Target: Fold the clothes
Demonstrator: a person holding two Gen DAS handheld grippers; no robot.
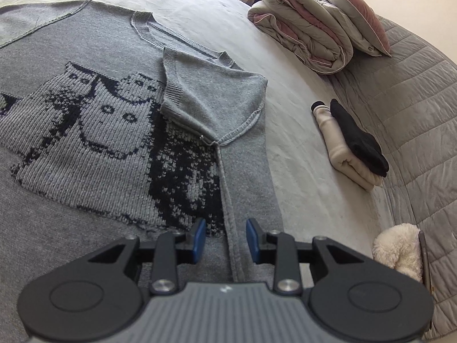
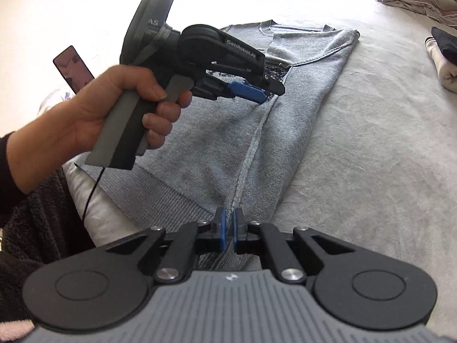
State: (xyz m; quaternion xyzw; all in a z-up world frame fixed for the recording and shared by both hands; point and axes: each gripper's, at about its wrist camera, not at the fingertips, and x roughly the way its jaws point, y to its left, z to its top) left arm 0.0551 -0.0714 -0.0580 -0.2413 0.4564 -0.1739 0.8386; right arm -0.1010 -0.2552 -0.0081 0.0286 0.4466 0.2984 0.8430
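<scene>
A grey knit sweater [image 1: 94, 154] with a dark cat pattern lies flat on the bed, its right side and sleeve [image 1: 211, 97] folded inward. My left gripper [image 1: 225, 240] hovers open just above the folded side seam, with nothing between its blue pads. The right wrist view shows a hand [image 2: 114, 105] holding the left gripper [image 2: 265, 93] over the middle of the sweater [image 2: 300, 108]. My right gripper [image 2: 228, 230] is at the ribbed hem, its pads pinched on the seam edge of the folded side.
A rolled duvet [image 1: 302, 34] and a pillow [image 1: 351, 11] sit at the far end of the bed. Folded cream and black clothes [image 1: 354, 145] lie to the right on the sheet, beside a quilted blanket [image 1: 414, 114]. A fluffy white item [image 1: 397, 248] is near right. A phone [image 2: 74, 68] lies left.
</scene>
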